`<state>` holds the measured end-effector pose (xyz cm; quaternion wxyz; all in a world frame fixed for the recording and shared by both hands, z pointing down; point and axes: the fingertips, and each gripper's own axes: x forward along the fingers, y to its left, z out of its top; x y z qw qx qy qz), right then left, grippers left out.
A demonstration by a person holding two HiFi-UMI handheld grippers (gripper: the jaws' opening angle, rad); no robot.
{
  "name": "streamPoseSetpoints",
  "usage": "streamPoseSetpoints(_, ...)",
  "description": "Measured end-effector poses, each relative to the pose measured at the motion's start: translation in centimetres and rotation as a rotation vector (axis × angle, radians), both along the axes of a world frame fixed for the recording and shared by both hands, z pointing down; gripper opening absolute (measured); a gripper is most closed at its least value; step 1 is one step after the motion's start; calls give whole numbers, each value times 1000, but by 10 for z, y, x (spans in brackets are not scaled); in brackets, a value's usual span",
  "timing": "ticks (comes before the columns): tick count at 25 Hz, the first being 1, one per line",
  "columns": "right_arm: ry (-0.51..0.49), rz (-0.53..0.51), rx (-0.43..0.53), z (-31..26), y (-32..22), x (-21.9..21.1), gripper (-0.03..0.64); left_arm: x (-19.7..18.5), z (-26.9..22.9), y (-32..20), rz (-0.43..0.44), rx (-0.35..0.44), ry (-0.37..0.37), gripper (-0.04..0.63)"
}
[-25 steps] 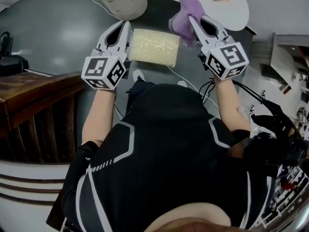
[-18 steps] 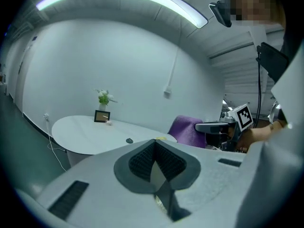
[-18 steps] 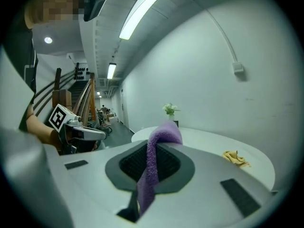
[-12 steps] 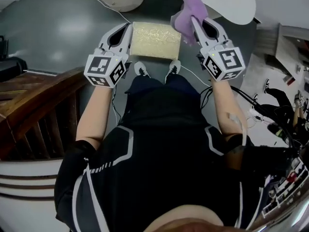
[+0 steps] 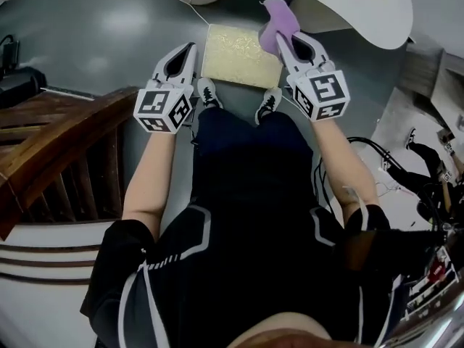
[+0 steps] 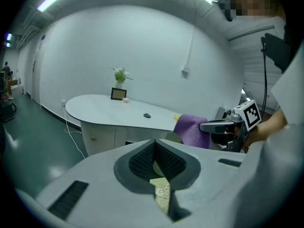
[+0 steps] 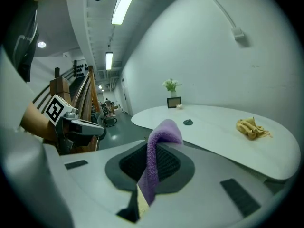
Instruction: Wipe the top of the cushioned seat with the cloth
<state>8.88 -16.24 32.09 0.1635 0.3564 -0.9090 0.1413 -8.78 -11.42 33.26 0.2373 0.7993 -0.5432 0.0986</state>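
Cushioned seat [image 5: 241, 53] stands on the grey floor [image 5: 109, 42] just ahead of our shoes [image 5: 208, 93], its pale yellow top bare, close to the near edge of the white table [image 5: 341, 13]. At the left, our left gripper [image 5: 191, 47] has its jaws pressed together on nothing and points forward just beside the seat's left edge; we cannot tell how high above it it rides. We judge it best used to brace that edge should the seat slide under the wiping, and otherwise held clear of the path. Moving right, the purple cloth [image 5: 279, 19] is pinched in our right gripper [image 5: 284, 40], a fold standing up out of the closed jaws and a tail drooping below, over the seat's far right corner; it does not look to rest on the top yet. To wipe well we would bring this gripper down and tip it so that a broad fold of cloth, not the hard jaw tips, meets the cushion. Then we would draw straight, overlapping strokes from the right edge to the left edge, corners included, pressing lightly since the padding will likely give. The pinch should be firm so the cloth cannot pull free, and we would mind the table's near edge; farther right on the table lies a crumpled yellow thing [image 7: 251, 127].
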Motion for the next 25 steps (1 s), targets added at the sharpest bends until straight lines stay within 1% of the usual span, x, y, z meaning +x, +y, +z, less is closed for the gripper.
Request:
streamPoseSetpoints(3, 21, 9, -28, 33, -7, -16, 26, -5, 28, -12, 24, -2, -56, 5)
streamPoseSetpoints(5, 37, 2, -40, 53, -12, -33, 26, -14, 46, -20, 26, -1, -69, 5)
streamPoseSetpoints(7, 44, -3, -64, 74, -16, -52, 26, -26, 68, -25, 14, -24, -78, 5)
streamPoseSetpoints(10, 34, 11, -134, 109, -19, -75, 26, -42, 102, -29, -10, -72, -89, 5)
streamPoseSetpoints(14, 37, 22, -183, 152, -25, -104, 26, -56, 141, -32, 22, -100, -128, 5)
streamPoseSetpoints(16, 51, -8, -206, 175, -25, -120, 26, -63, 161, -36, 12, -126, -133, 5)
streamPoseSetpoints(19, 73, -72, -232, 212, -23, -150, 26, -77, 191, -45, -53, -177, -131, 5)
streamPoseSetpoints(21, 91, -78, -258, 238, -21, -166, 26, -81, 207, -46, -74, -189, -115, 5)
streamPoseSetpoints(23, 117, -65, -278, 262, -22, -177, 26, -82, 221, -49, -73, -187, -94, 5)
streamPoseSetpoints(25, 135, -55, -285, 281, -23, -189, 25, -84, 232, -53, -48, -186, -90, 5)
